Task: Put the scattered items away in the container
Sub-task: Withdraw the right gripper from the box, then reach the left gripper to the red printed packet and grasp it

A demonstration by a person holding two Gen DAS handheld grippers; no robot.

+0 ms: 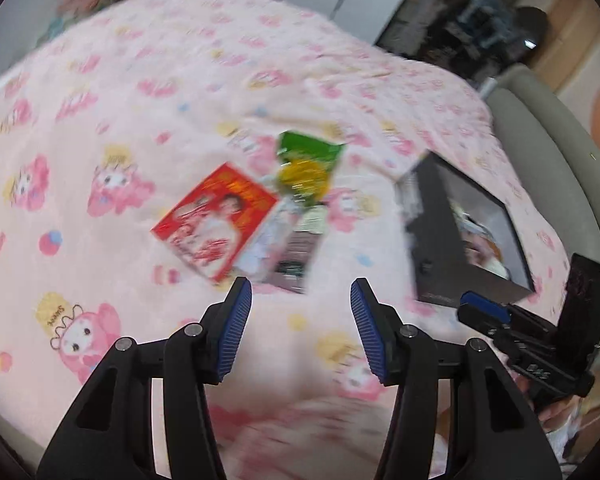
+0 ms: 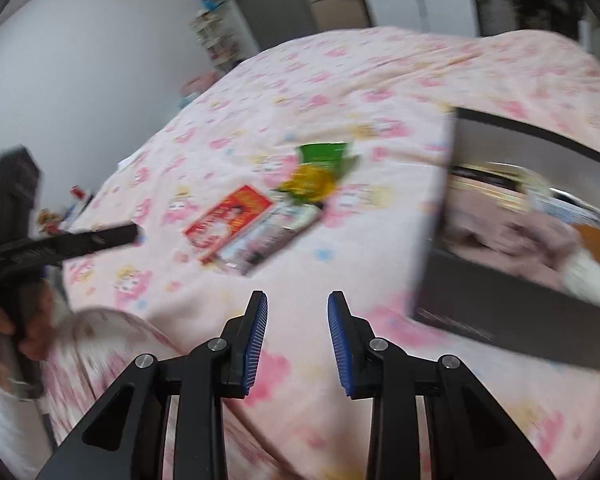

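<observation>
On the pink bed [image 1: 148,92], the red packet [image 1: 216,220] and green snack bag [image 1: 306,160] lie mid-frame, just above the left hand-held gripper [image 1: 300,308], whose jaws stand open and empty. The right hand-held gripper [image 2: 297,312] is likewise open and empty. The dark container [image 2: 512,312], perhaps part-filled, sits at right.

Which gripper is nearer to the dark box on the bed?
Right. The right gripper, open and empty, is beside the dark box, just left of its near corner. The left gripper, also open, is farther left, in front of the red packet.
</observation>
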